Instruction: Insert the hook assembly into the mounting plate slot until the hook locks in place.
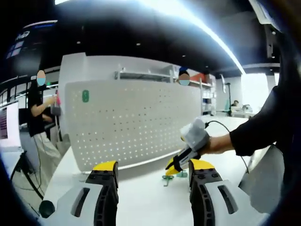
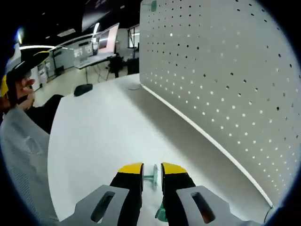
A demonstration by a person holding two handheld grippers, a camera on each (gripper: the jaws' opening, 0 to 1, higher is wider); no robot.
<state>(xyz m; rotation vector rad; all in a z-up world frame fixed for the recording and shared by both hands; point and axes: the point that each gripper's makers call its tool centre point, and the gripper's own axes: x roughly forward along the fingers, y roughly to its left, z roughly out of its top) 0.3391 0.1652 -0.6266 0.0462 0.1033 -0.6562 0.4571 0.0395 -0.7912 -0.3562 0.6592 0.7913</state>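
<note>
Left gripper view: left tool [image 1: 153, 173] wide open, empty, above the white table [image 1: 141, 202]. Ahead, upright white pegboard [image 1: 131, 122] with a green hook [image 1: 85, 96] near its upper left corner. Right tool [image 1: 175, 165] coming in from the right, tips down at a small green hook assembly [image 1: 168, 178] on the table (grip unclear here).

Right gripper view: right tool [image 2: 151, 170] nearly closed around the green hook assembly [image 2: 152, 179], low over the table [image 2: 103, 136]; pegboard [image 2: 221, 84] rising at right.
</note>
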